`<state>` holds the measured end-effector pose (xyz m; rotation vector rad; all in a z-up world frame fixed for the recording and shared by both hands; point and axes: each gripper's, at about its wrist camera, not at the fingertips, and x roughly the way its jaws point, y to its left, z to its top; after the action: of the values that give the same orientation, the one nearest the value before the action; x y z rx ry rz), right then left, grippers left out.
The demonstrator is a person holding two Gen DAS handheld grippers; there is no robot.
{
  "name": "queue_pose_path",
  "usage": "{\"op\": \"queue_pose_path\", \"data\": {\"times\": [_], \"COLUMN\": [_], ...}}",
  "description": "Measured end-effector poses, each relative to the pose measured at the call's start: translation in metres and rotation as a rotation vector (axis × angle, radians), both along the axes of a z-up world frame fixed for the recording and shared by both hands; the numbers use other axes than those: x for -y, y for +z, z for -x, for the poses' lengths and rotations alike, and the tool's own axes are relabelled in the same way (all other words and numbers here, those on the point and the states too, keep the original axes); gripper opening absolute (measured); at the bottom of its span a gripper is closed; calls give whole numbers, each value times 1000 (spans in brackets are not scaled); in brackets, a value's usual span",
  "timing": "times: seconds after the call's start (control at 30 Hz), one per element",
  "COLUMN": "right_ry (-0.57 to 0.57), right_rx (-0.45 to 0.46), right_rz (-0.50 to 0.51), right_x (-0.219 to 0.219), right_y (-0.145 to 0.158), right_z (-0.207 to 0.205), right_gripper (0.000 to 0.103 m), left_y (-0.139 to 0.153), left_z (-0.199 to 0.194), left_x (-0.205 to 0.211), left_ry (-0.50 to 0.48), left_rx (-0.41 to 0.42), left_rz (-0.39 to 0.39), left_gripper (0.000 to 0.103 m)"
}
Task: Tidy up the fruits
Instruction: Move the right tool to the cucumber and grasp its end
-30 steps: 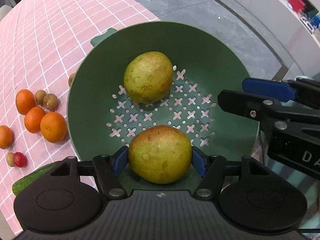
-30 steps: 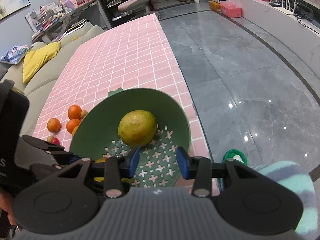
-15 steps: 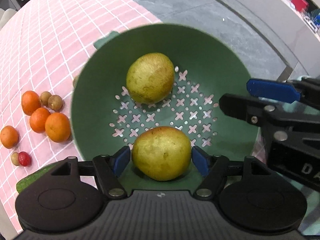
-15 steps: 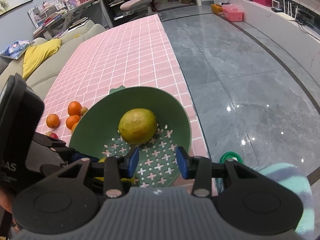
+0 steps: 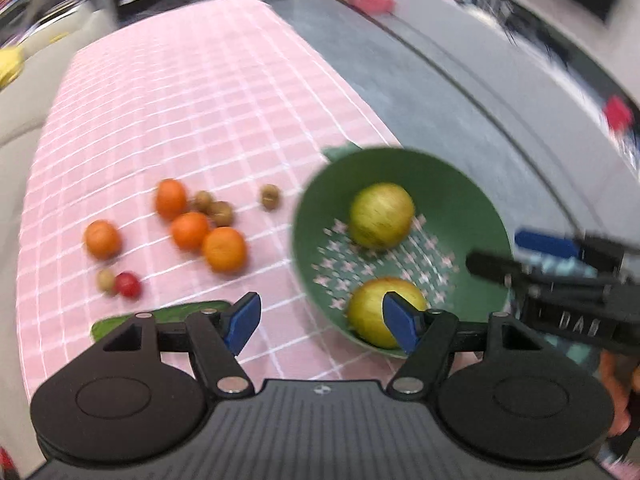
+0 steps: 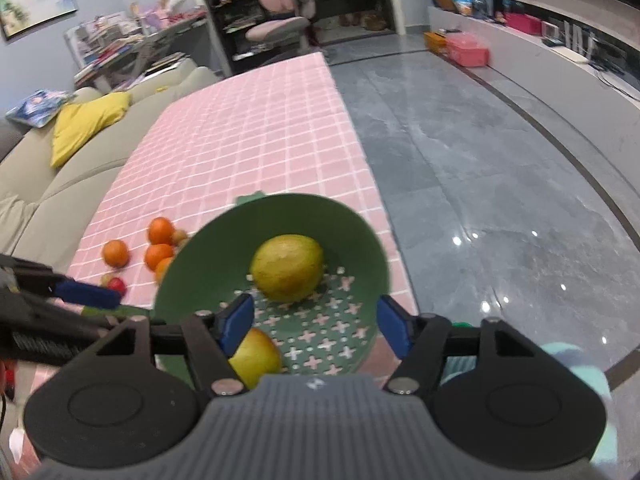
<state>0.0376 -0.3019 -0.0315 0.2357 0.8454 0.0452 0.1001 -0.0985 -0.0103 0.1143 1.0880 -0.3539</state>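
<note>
On the pink cloth [image 6: 256, 128] we logged: green bowl [image 6: 352, 232] holding two pears [image 6: 287, 268]; four oranges [image 5: 224, 249] and small fruits outside, unsorted; left gripper [image 5: 320, 320] open, empty; right gripper [image 6: 312, 326] opening, empty

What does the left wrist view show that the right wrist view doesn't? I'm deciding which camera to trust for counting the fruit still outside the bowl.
Only the left wrist view, though blurred, shows the lone small brown fruit apart from the cluster and the cucumber lying clear of the left gripper, whose jaws stand wide with nothing between them.

Only the right wrist view shows the sofa with its yellow cushion, and the right gripper, jaws opening, pinching nothing.

Both show the green bowl holding two pears and the oranges on the pink cloth.
</note>
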Motion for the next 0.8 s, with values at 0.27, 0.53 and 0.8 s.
{"op": "queue_pose_path", "data": {"times": [0.27,0.53,0.8], "right_ry": [131,325,558], "right_rx": [49,97,23], "right_rz": [95,161,207], "right_x": [-55,-115,-186], "right_y": [11,13,-11], "right_z": [4,-1,-23], "right_gripper": [58,60,60], "left_y": [-1,-13,-38], "left_z": [13,25,32], "left_x": [-77,-135,-164], "left_ry": [233,314,341], "left_rx": [36,64,61], "left_rz": [55,3,-42], "left_gripper": [82,80,77]}}
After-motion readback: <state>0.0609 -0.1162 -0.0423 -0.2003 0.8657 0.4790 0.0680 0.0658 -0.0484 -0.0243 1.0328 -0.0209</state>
